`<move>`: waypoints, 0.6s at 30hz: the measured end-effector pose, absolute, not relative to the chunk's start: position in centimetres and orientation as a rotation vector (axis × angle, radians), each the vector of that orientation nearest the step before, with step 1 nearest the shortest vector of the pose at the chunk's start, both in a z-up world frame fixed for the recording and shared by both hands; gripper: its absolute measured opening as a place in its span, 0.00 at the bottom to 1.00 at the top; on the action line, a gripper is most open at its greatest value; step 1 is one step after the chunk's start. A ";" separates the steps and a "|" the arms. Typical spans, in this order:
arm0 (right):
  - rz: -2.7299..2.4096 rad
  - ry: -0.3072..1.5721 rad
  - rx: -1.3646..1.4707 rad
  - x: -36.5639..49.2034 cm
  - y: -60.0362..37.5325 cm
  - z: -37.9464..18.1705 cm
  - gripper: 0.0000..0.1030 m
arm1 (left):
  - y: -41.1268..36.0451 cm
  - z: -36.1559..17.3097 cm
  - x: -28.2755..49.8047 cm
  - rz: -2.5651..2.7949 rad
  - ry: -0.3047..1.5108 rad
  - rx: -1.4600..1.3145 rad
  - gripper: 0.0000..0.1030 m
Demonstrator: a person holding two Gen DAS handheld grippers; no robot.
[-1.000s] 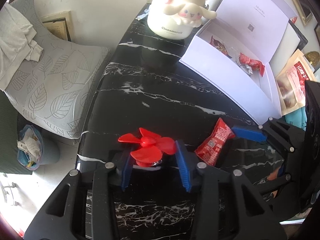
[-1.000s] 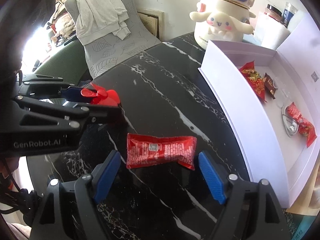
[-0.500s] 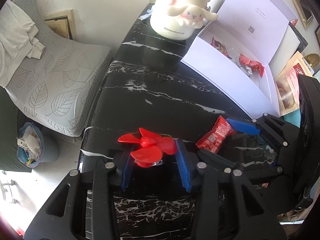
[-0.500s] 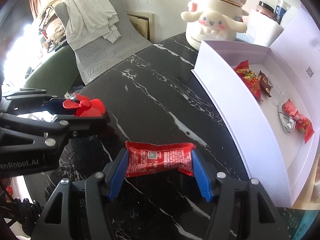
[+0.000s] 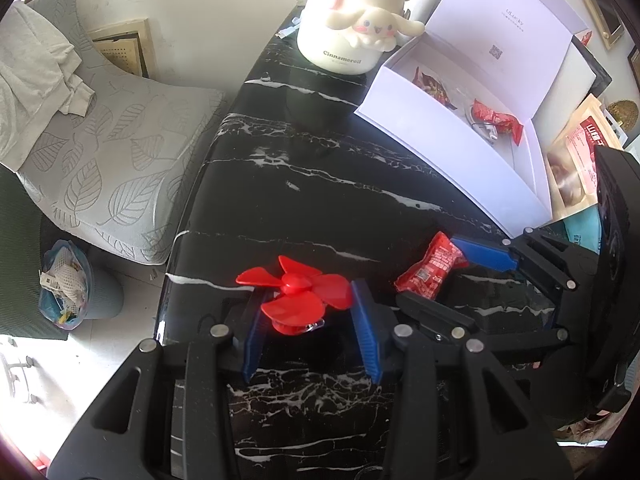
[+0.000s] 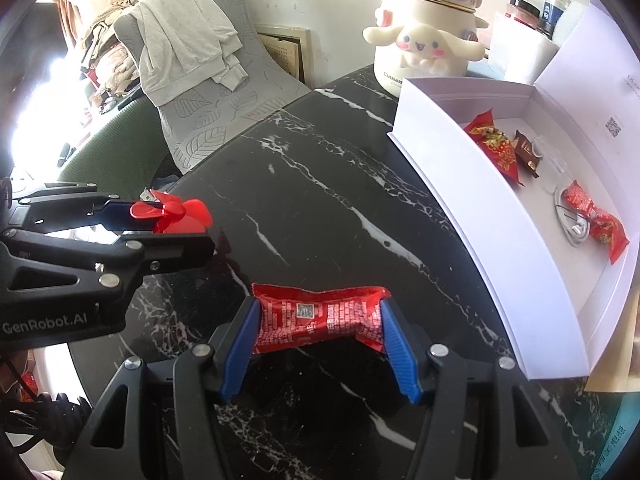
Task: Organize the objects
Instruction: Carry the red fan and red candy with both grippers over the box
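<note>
Holding two items: my right claw (image 6: 316,330) has just closed on the red snack packet (image 6: 318,318) on the worktop (image 6: 320,184); my left claw (image 5: 310,316) clamps the red fan (image 5: 298,290). White box (image 6: 472,216), right, contains several snacks; both transfers remain.

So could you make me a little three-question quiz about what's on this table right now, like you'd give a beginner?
1. True or false: the white box is empty.
2. What does the right gripper hold? A) a red snack packet B) a spoon C) a cup
3. Fill in: the left gripper is clamped on a small red ____.

Key:
1. False: snack packets already lie inside it.
2. A: its blue pads press both ends of the snack packet, having just closed on it.
3. Fan, over the black marble table.
</note>
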State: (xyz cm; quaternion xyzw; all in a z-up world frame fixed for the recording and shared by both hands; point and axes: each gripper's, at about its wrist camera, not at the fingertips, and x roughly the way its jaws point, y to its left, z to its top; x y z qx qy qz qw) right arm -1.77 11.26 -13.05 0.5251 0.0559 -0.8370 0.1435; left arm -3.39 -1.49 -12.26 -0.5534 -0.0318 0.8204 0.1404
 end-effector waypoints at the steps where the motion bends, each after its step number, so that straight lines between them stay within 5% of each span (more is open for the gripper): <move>1: -2.412 0.164 1.513 -1.6 11.2 -12.9 0.59 | -1.5 -12.1 -3.3 2.372 -0.088 -1.600 0.37; 18: -2.509 0.067 1.482 1.1 13.3 -6.5 0.59 | 0.0 -7.3 -2.4 2.350 0.001 -1.562 0.37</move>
